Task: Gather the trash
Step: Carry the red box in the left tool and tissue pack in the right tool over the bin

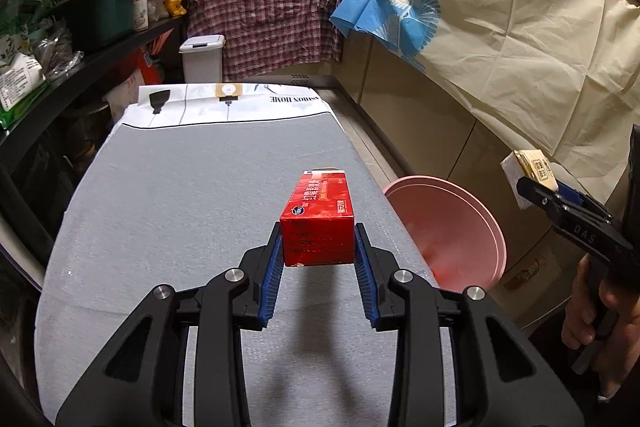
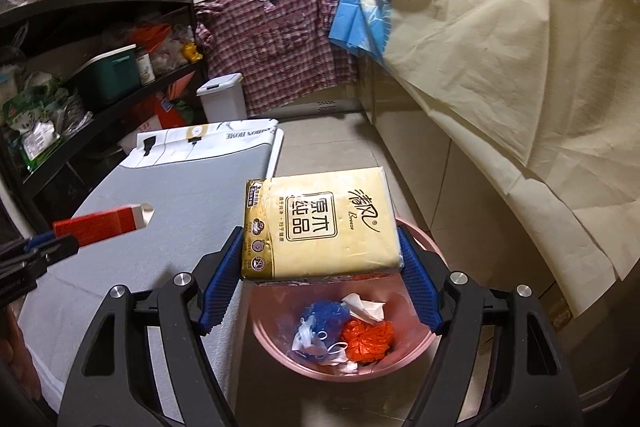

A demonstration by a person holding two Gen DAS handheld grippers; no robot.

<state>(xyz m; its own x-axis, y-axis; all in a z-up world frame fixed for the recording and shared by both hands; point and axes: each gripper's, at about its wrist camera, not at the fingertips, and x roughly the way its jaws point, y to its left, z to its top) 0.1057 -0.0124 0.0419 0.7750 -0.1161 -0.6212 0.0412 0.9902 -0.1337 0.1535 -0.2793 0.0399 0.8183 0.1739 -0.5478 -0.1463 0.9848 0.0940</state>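
Above the pink basin [image 2: 424, 251] beside the worktop [image 1: 180, 187]: right tongs [image 2: 320, 259] pinch a yellow tissue pack [image 2: 320, 223] by its two short sides, pads pressed to either edge. Pack held flat, printed face up, long axis running across the tongs, left to right; it hangs over the basin's near half. Basin already holds crumpled blue, orange and white scraps [image 2: 344, 331].

Left tongs [image 1: 318, 247] clamp a red carton [image 1: 320, 215] at its near end, lifted clear of the grey worktop cloth, shadow beneath. Carton's long axis runs straight ahead along the fingers, opened flap end pointing away, toward the far end of the worktop.

Risks, as judged:
- Pack is wide relative to the basin opening from this angle; released flat, it may catch the rim and tip to the floor.
- Soft wrapper squeezed at its edges could buckle and slip early.
- Carton is gripped only at one end, so it may pivot or droop in a swing toward the basin.
- Both tongs heading to one basin could collide.
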